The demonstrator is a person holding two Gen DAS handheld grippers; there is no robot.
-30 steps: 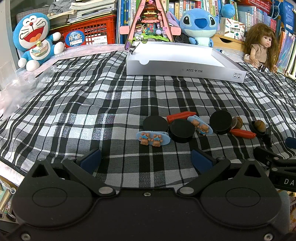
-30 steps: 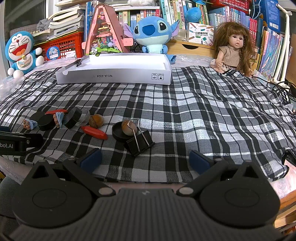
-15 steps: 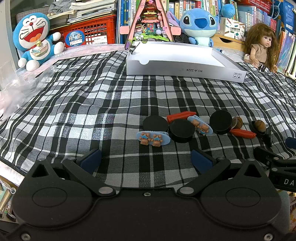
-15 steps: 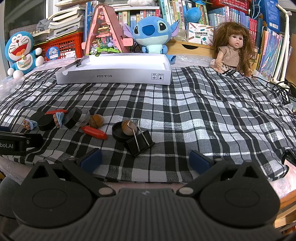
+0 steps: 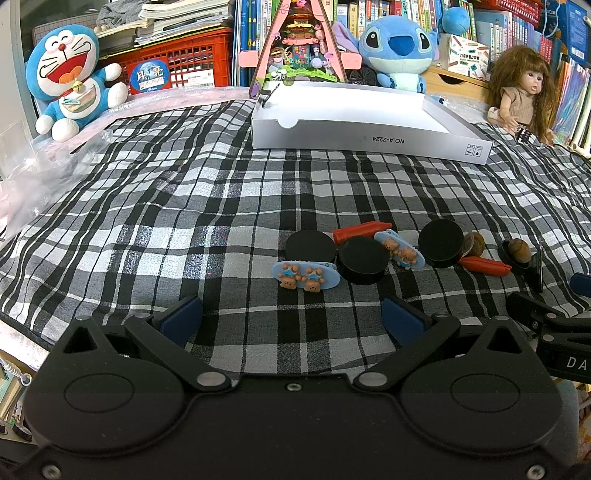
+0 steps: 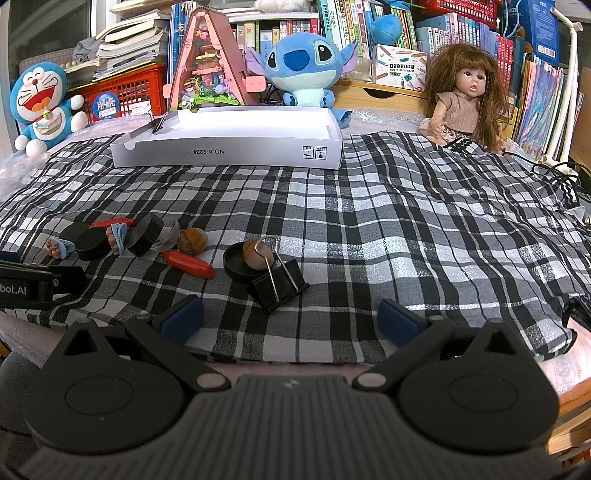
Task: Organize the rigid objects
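Plaid cloth point(image 5: 207, 206) fronts crowded bookshelves point(image 6: 332, 29) and plush toys point(image 6: 303, 62)

Doraemon plush point(image 5: 68, 79), Stitch plush point(image 5: 397, 51), long-haired doll point(image 5: 521, 94) (seated), red crate point(image 5: 184, 66) behind.

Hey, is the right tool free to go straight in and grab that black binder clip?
Probably yes. The right tool is open, and the binder clip lies just ahead of it on the plaid cloth with nothing between them.
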